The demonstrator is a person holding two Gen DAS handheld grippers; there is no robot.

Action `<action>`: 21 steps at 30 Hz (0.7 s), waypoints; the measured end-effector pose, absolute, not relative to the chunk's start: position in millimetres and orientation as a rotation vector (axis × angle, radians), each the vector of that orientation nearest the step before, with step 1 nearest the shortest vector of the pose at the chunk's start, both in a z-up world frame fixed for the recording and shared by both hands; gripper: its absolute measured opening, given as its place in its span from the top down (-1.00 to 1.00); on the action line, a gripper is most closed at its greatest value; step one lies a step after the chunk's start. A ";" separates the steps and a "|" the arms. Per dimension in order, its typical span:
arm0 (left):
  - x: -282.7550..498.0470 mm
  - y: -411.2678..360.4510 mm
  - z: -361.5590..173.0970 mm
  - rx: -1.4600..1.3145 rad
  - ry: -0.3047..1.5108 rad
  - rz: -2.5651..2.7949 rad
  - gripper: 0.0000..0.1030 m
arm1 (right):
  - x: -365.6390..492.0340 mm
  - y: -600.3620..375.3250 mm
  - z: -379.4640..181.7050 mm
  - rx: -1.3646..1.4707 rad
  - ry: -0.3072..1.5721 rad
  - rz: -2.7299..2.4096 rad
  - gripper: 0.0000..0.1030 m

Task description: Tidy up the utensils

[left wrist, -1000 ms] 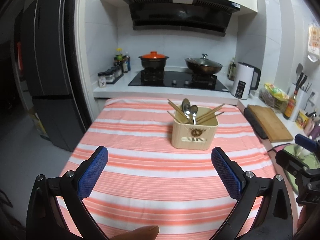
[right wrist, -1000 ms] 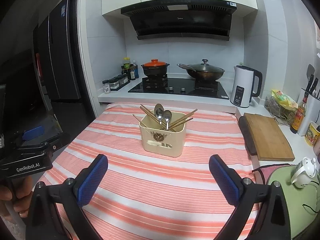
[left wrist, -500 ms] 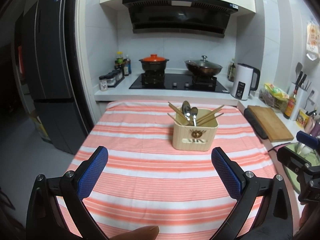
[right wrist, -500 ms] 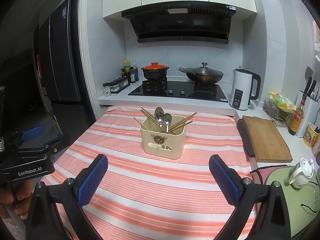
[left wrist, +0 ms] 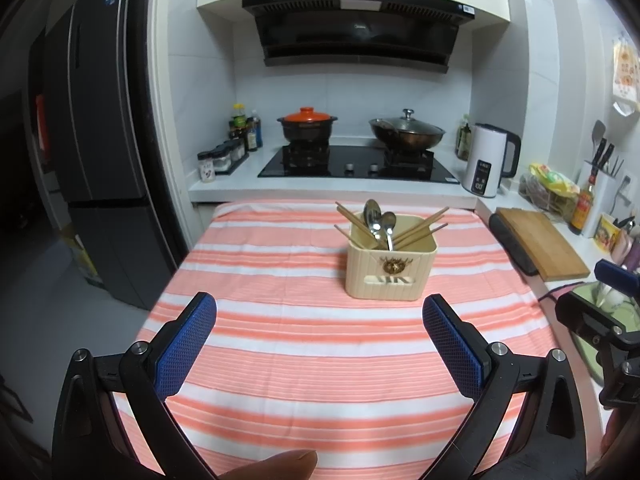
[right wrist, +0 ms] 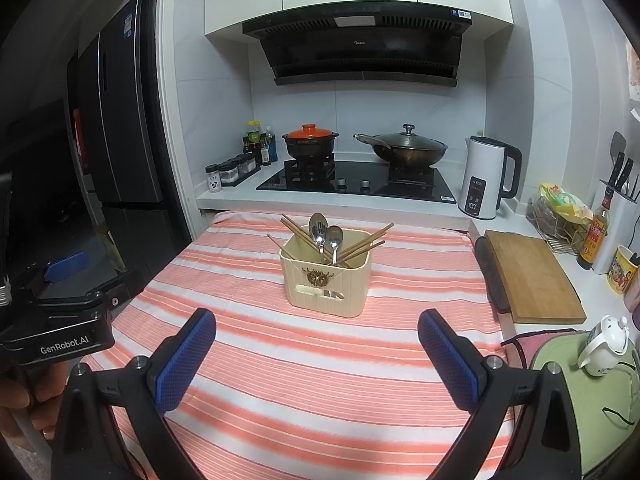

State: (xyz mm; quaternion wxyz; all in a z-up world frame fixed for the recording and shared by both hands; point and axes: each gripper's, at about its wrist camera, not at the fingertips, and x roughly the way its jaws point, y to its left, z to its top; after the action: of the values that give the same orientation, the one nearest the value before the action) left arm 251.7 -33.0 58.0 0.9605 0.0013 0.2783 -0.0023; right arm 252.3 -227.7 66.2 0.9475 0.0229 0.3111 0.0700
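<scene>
A cream utensil box (left wrist: 390, 270) stands on the striped tablecloth (left wrist: 304, 356), far of centre; it also shows in the right wrist view (right wrist: 326, 280). Two metal spoons (left wrist: 378, 222) and several wooden chopsticks (left wrist: 424, 226) stand in it, leaning outward. My left gripper (left wrist: 319, 314) is open and empty, held above the near part of the table, short of the box. My right gripper (right wrist: 316, 326) is open and empty, also short of the box.
A wooden cutting board (right wrist: 532, 276) lies on the counter at right, with a white kettle (right wrist: 486, 178) behind it. A stove with an orange-lidded pot (right wrist: 310, 142) and a wok (right wrist: 402, 150) is at the back. A fridge (right wrist: 116, 168) stands at left. A small white teapot (right wrist: 604, 340) sits at near right.
Both grippers have drawn back and risen slightly, so the box looks a little farther and the view is higher. Jaws stayed open. Nothing on the table moved.
</scene>
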 end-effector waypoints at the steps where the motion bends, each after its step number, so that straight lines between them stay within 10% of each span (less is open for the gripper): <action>1: 251.8 -33.2 58.1 0.003 0.564 -0.004 -0.99 | 252.3 -227.7 66.2 0.047 0.633 0.142 -1.00; 21: 251.3 -35.6 57.5 0.009 0.562 -0.011 -0.99 | 250.7 -227.2 68.3 0.044 0.625 0.141 -0.99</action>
State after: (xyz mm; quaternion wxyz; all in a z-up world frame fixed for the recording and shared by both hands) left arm 251.3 -35.6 57.5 0.9608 0.0042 0.2773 -0.0052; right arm 250.7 -227.2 68.3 0.9489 0.0215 0.3072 0.0694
